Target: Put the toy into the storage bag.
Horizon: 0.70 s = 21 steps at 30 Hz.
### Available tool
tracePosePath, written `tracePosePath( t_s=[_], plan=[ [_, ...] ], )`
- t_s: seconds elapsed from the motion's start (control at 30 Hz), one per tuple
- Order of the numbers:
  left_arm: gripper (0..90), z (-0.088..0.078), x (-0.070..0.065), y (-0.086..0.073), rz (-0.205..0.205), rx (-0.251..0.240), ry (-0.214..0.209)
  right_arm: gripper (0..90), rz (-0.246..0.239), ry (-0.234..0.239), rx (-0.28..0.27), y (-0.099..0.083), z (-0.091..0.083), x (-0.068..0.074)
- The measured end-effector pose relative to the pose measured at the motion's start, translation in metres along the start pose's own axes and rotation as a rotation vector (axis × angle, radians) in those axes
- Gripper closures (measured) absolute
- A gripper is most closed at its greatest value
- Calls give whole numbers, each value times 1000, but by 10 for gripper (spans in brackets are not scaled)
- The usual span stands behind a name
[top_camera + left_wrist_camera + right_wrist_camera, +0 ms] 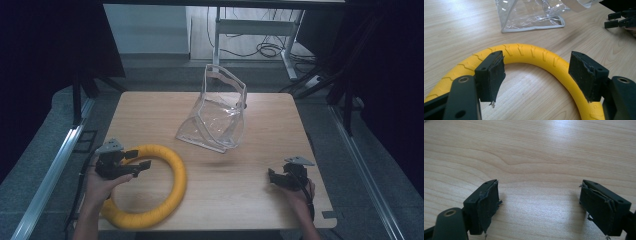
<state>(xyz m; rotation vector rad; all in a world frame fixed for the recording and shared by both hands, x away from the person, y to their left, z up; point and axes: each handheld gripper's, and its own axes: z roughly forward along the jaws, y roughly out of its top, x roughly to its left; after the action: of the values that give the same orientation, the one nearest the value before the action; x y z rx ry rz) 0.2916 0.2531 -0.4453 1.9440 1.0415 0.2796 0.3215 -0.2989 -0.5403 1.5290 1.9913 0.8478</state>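
A yellow ribbed foam ring [170, 185] lies flat at the front left of the wooden table [235, 175]. My left gripper [140, 159] hovers over the ring's near-left arc, open, with the ring [531, 53] curving beyond and under its jaws and nothing between its pads [495, 75]. A clear plastic zip pouch [217, 112] stands open at the table's middle back; its white-edged base [534, 25] shows in the left gripper view. My right gripper [271, 176] sits at the front right, open, over bare wood [539, 195]. The right gripper [615, 20] also appears far off in the left gripper view.
Dark frame posts and curtains flank the table on both sides. Metal rails [50, 170] run along the floor at the left and right. A desk leg [216, 35] and cables [270, 49] stand beyond the far edge.
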Motion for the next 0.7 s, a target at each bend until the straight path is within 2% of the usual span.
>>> tracePosePath(
  t_s=[0.4, 0.7],
  plan=[
    [294, 0, 0, 0, -1, -2, 5, 173, 2, -5, -2, 0, 0, 0],
    [299, 1, 2, -1, -29, -2, -3, 180, 1, -3, -2, 0, -1, 0]
  ],
)
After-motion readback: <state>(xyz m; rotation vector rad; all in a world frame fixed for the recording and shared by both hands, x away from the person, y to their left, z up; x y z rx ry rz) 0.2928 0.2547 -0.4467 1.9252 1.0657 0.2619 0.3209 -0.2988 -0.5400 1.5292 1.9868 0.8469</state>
